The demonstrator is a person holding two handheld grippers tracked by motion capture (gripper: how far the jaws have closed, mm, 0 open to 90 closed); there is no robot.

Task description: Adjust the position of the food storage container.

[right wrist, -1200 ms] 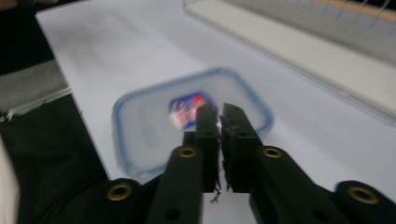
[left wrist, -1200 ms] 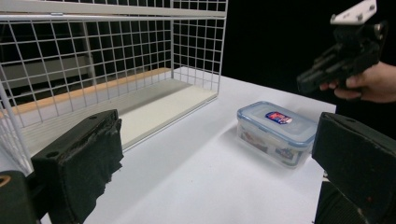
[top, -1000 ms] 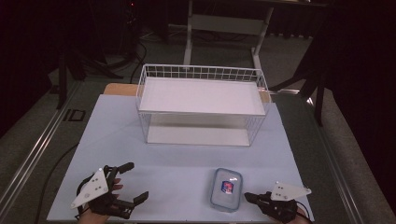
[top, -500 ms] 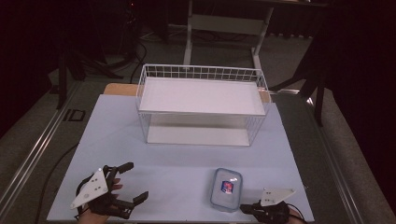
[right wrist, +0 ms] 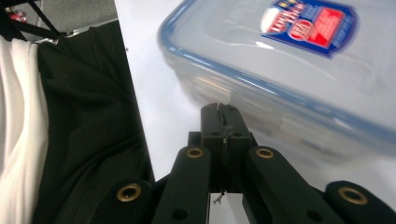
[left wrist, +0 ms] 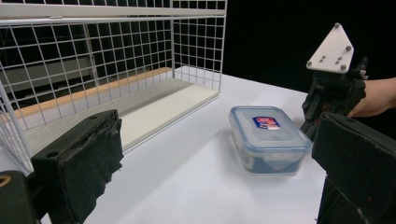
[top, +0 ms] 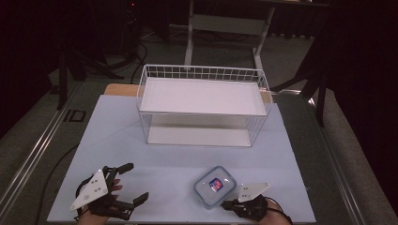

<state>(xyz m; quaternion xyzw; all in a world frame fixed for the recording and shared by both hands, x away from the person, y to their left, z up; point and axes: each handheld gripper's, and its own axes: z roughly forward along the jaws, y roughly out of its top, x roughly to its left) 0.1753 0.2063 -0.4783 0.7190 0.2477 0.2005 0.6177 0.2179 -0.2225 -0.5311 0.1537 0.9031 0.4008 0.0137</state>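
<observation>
A clear lidded plastic container (top: 215, 185) with a blue rim and a red-and-blue label sits on the white table near the front edge. My right gripper (top: 226, 205) is shut, with nothing between its jaws. Its tips (right wrist: 219, 112) point at the container's (right wrist: 289, 60) near side wall, very close to it; I cannot tell whether they touch. My left gripper (top: 136, 182) rests at the front left with its jaws spread wide and empty. Across the table from my left gripper (left wrist: 210, 154) are the container (left wrist: 266, 137) and the right gripper (left wrist: 334, 88).
A white wire basket (top: 202, 75) with a flat white shelf stands at the back middle of the table, its open side toward me. The table's front edge (top: 178, 220) runs just below both hands. Dark and white cloth (right wrist: 70, 116) lies left of the right gripper.
My right gripper has slid left along the front edge and sunk a little, ending at the container's near right corner. The left gripper and the container have stayed put.
</observation>
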